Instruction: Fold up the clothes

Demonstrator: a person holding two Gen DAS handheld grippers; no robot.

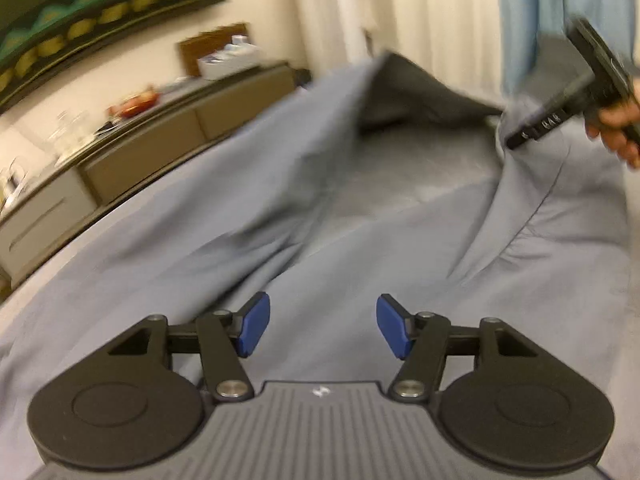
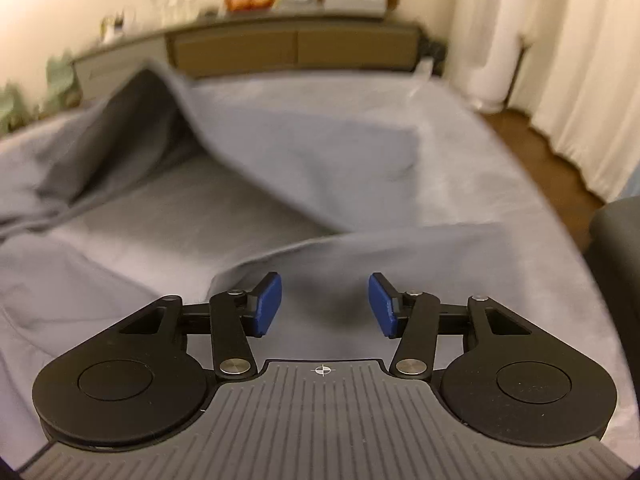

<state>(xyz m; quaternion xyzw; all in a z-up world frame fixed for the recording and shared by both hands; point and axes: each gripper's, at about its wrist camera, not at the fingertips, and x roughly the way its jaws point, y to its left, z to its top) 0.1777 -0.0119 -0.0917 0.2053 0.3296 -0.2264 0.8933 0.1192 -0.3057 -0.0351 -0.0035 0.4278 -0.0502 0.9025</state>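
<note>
**Grey garment heaped on a grey bed surface**

Blue-padded fingers of the left gripper stand spread apart, holding nothing, just above the cloth. Likewise the right gripper has its jaws wide and empty. Beneath both lies a bed covered in soft grey. Behind it a long low sideboard with brown fronts runs along a cream wall, cluttered on top; pale curtains hang to the right over a wooden floor. A grey-blue garment sprawls across the bed, rumpled, one part raised in a peak showing its darker inside. Motion blur softens everything.
</note>
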